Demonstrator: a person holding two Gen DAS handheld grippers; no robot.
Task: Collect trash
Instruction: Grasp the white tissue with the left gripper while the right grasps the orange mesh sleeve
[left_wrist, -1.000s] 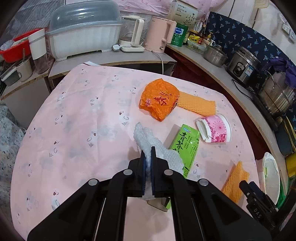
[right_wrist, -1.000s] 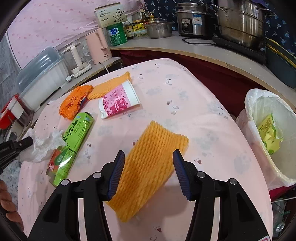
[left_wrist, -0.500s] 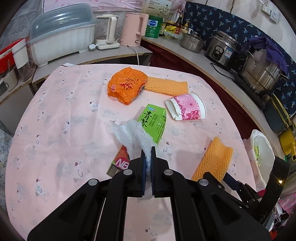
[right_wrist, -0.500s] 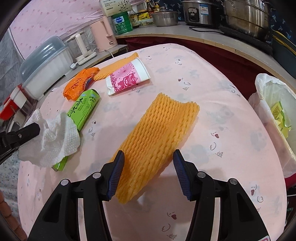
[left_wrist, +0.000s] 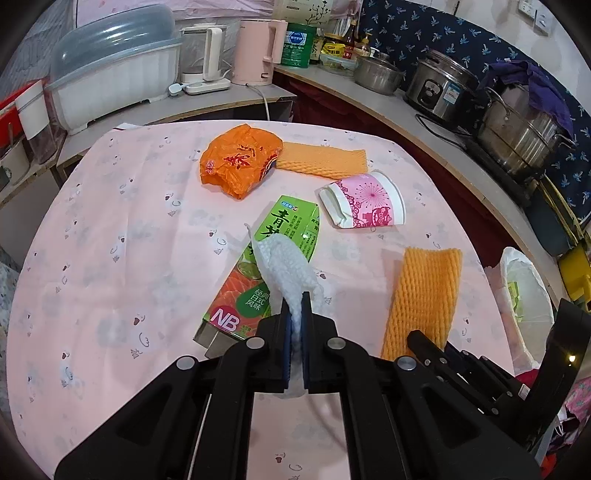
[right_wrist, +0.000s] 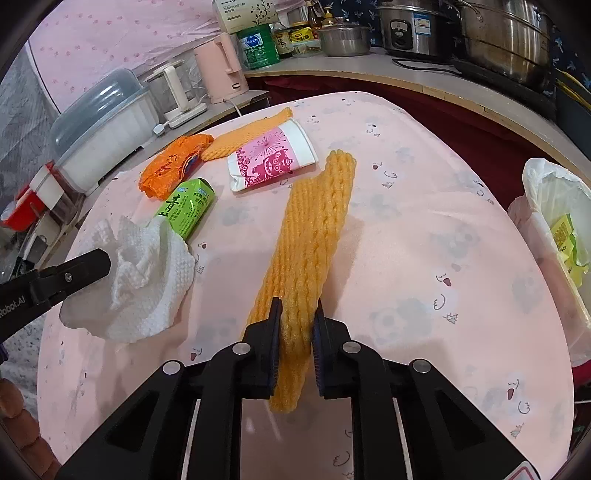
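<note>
Crumpled white paper towel — clamped in left gripper; long orange foam fruit net — pinched by right gripper above pink tablecloth.

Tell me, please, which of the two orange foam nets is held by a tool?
The near foam net, pinched in the right tool; the far foam net lies untouched beside the orange bag.

L gripper clamped tight, R gripper nearly closed, both pointing fwd, side by side.
</note>
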